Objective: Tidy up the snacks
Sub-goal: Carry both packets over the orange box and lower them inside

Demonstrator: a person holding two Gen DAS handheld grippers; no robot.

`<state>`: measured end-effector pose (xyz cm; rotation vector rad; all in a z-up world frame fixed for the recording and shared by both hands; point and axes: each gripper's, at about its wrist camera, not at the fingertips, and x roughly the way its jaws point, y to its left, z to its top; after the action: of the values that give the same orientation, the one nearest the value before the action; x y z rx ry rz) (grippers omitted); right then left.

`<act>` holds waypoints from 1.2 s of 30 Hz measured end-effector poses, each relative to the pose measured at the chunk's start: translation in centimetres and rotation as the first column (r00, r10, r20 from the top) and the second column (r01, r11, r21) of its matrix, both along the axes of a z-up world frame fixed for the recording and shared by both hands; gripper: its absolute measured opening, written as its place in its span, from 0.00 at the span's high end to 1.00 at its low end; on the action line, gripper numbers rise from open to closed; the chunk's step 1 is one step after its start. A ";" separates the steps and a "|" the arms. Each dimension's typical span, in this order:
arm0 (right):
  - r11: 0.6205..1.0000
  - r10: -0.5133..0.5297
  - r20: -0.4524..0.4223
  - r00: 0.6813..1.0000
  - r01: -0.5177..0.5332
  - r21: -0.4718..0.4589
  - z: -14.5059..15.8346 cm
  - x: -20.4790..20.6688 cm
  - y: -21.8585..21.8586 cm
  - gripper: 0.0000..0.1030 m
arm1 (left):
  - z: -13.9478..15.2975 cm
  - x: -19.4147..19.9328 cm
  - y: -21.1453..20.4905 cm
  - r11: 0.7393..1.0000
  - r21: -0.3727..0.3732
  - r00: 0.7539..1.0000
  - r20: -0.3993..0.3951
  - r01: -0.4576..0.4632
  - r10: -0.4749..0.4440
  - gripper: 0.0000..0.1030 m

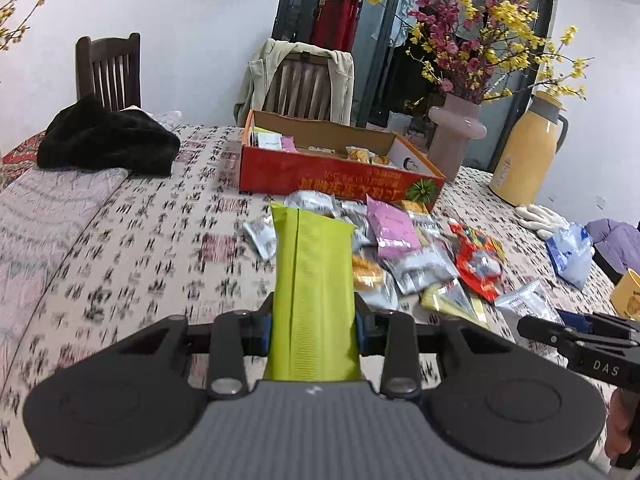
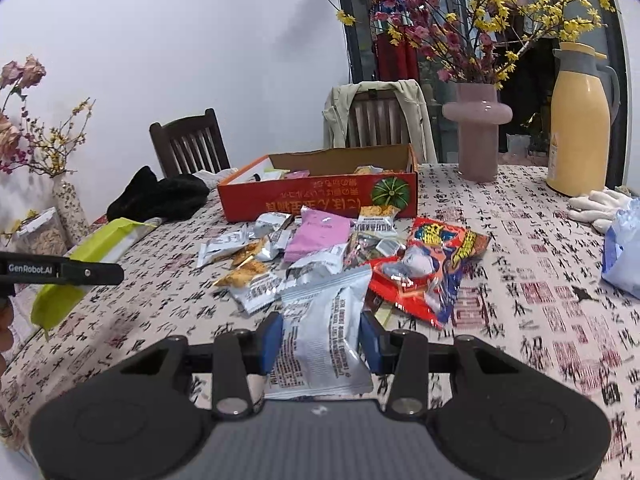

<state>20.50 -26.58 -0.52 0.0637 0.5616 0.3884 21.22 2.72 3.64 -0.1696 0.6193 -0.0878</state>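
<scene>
My left gripper (image 1: 314, 326) is shut on a long lime-green snack pack (image 1: 314, 280), held above the table near its front; the pack also shows at the left of the right wrist view (image 2: 96, 252). My right gripper (image 2: 320, 340) is shut on a silver-white snack packet (image 2: 320, 328) and holds it just in front of the snack pile (image 2: 320, 248). The open red cardboard box (image 2: 320, 196) stands behind the pile with several packets inside; it also shows in the left wrist view (image 1: 332, 168). A pink packet (image 2: 320, 232) and a red packet (image 2: 432, 264) lie in the pile.
A pink vase with flowers (image 2: 478, 132), a yellow thermos (image 2: 580, 132), white gloves (image 2: 596, 204) and a blue plastic bag (image 2: 624, 256) are at the right. Black cloth (image 1: 108, 140) lies at the far left. Two chairs stand behind the table. A yellow mug (image 1: 628, 296) is at the right edge.
</scene>
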 end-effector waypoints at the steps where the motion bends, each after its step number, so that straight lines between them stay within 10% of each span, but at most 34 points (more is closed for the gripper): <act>1: 1.000 0.008 -0.001 1.000 -0.008 0.009 0.3 0.7 0.0 0.60 | 0.4 1.0 0.1 1.000 -0.004 1.000 0.001 0.004 -0.004 0.65; 10: 0.990 0.068 0.060 0.996 -0.075 0.118 7.2 15.2 1.7 0.60 | 6.2 19.5 -0.8 0.998 0.057 0.998 0.055 0.040 -0.043 0.65; 20: 0.993 -0.010 -0.141 0.990 0.027 0.119 7.8 39.4 7.1 0.60 | 3.0 39.7 -2.9 0.999 0.049 0.993 -0.115 -0.017 0.022 0.65; 36: 0.988 -0.041 -0.379 0.925 0.095 0.123 -1.4 54.2 11.6 0.52 | -3.4 47.2 -0.3 0.999 -0.034 0.975 -0.222 0.017 -0.024 0.61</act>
<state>74.73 -15.00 -1.94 0.2974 0.9086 0.3485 68.45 2.43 0.26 -0.2058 0.8433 -0.0999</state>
